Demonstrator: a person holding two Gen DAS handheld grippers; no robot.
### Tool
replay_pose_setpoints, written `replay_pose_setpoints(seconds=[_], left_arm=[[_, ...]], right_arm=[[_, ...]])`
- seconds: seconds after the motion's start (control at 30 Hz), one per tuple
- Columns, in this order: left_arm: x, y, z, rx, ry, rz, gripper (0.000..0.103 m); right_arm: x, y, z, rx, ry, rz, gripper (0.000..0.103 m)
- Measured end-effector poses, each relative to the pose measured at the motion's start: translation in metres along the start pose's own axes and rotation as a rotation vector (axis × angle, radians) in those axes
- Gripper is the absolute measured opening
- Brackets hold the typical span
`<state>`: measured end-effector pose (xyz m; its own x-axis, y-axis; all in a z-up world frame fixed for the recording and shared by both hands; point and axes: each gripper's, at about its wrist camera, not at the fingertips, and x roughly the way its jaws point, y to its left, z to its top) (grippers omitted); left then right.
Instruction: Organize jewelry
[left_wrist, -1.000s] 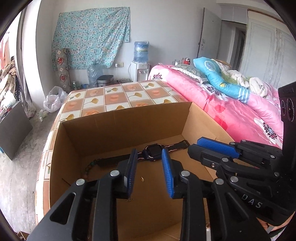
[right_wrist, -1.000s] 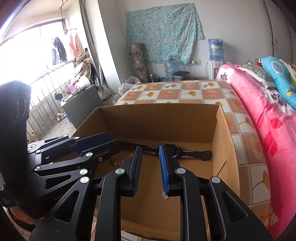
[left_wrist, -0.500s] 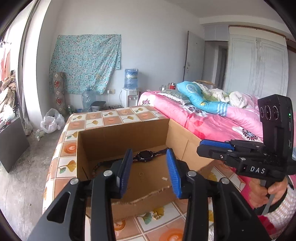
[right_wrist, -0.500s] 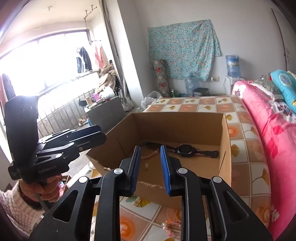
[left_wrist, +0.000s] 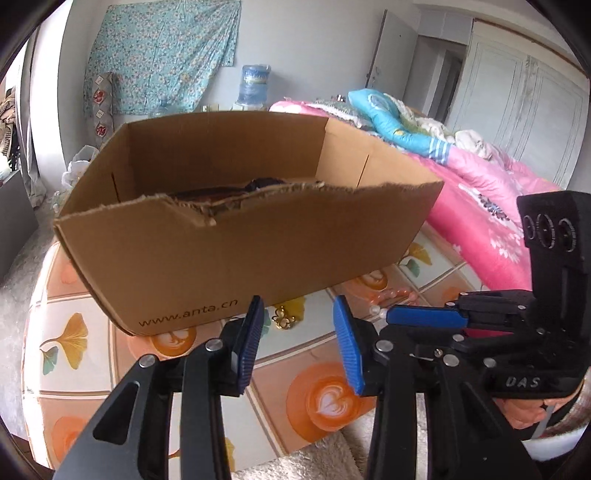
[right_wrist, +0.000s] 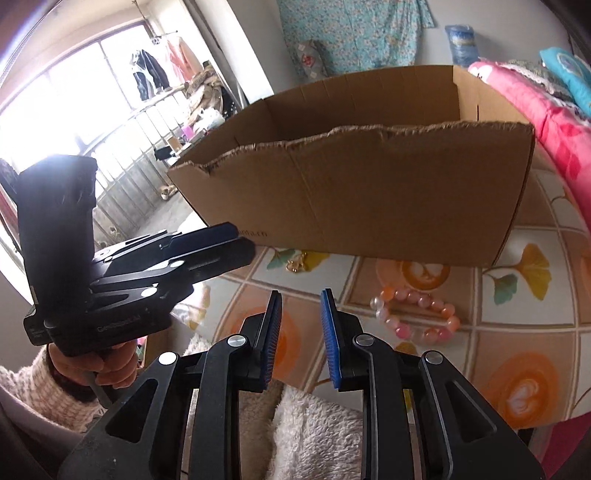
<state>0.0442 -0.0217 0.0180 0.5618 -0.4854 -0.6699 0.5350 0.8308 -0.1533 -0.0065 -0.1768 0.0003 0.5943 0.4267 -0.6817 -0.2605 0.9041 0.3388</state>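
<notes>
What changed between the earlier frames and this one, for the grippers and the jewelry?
Both grippers pulled back out of the cardboard box and dropped low in front of it. The left gripper now faces the gold piece; the right gripper sits left of the bead bracelet. The left fingers spread wider. Nothing was taken or released. The box and the dark item inside stayed put.

on my left wrist feed i can read "www.anta.cn" printed in dark letters low on the near wall of the cardboard box (left_wrist: 229, 254). the right gripper (left_wrist: 424, 317) shows white letters "das" on its black body. on my right wrist feed the left gripper (right_wrist: 221, 240) carries small pale print starting "gen", the rest too blurred for me. the box print there is mostly hidden.
</notes>
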Motion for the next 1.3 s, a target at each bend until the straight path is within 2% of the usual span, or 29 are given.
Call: replay_pose_setpoints(seconds=[0.07,0.23,0.37,0.43,0.47,0.5,0.57,0.73,0.8,1.2,1.3], left_arm=[[0.019,0.0,-0.003,0.019,0.043,0.039,0.038],[0.044,-0.001,-0.005,0.052,0.094,0.08,0.038],[0.05,-0.007,-0.005,0.09,0.093,0.111,0.037],[0.052,-0.01,-0.004,0.103,0.091,0.132,0.034],[0.052,-0.011,-0.004,0.112,0.093,0.141,0.029],[0.052,-0.013,-0.005,0.123,0.092,0.135,0.022],[0.053,-0.016,-0.004,0.128,0.095,0.129,0.017],[0.053,-0.019,-0.006,0.137,0.092,0.13,0.017],[0.051,-0.021,-0.007,0.138,0.089,0.129,0.013],[0.035,-0.026,-0.021,0.127,0.081,0.11,0.013],[0.029,-0.022,-0.022,0.1,0.067,0.091,0.0]], right_arm=[[0.005,0.003,-0.001,-0.005,0.01,0.0,0.022],[0.011,0.005,0.0,-0.009,0.019,0.0,0.022],[0.015,0.003,0.001,0.001,0.025,0.003,0.022],[0.016,0.003,0.001,0.007,0.024,0.008,0.022],[0.016,0.003,0.001,0.01,0.022,0.01,0.022],[0.013,0.004,-0.005,0.01,0.019,0.012,0.022],[0.012,0.005,-0.005,0.011,0.015,0.014,0.022],[0.007,0.002,-0.005,0.014,0.007,0.015,0.022],[0.003,-0.002,-0.005,0.015,0.003,0.014,0.022],[-0.004,-0.006,-0.009,0.013,-0.008,0.004,0.022],[-0.003,-0.006,-0.008,0.01,-0.006,0.001,0.022]])
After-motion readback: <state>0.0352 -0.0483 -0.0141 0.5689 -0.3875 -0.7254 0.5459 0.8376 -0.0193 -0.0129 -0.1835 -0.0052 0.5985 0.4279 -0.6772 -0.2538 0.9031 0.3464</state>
